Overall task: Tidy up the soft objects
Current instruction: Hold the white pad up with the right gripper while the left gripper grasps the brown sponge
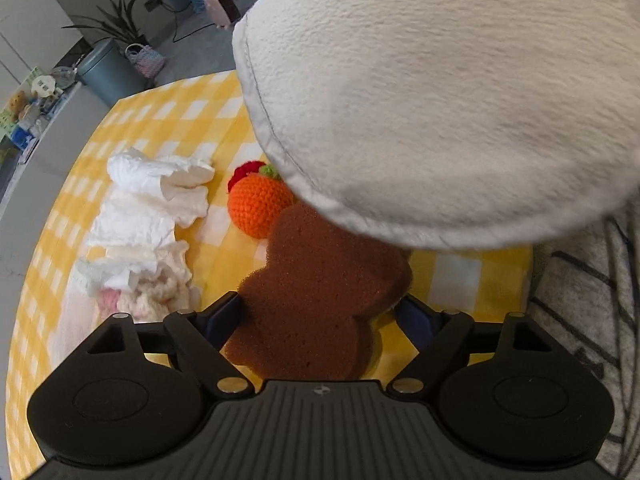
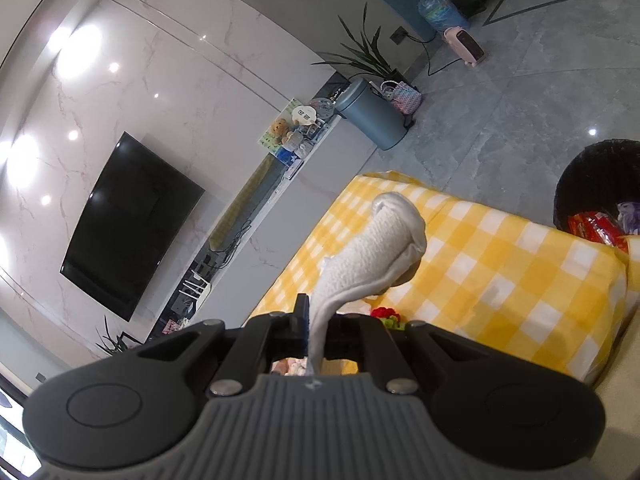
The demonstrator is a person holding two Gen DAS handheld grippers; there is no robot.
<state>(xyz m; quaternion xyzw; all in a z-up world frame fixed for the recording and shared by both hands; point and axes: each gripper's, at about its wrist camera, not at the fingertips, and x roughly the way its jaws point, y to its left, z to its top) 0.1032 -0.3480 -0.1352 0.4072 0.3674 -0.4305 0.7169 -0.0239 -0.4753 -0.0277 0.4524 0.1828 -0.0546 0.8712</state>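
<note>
Left hand-held gripper (image 1: 320, 312) spread, right hand-held gripper (image 2: 316, 320) clamped

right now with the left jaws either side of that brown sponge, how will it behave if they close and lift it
The brown sponge looks like open-pored foam, so it will probably squash under the pads and weigh little. Its rough surface should grip rather than slip. It lies flat on the checked cloth, so it is unlikely to roll, unlike the round orange crochet ball beside it.

Yellow-and-white checked cloth (image 1: 168, 120) across mid-frame. Brown sponge (image 1: 316, 304) at lower centre; orange crochet ball (image 1: 256, 204) above it, green and red behind. Cream pouch (image 1: 440, 100) upper right. White rags (image 1: 148, 208) at left.
</note>
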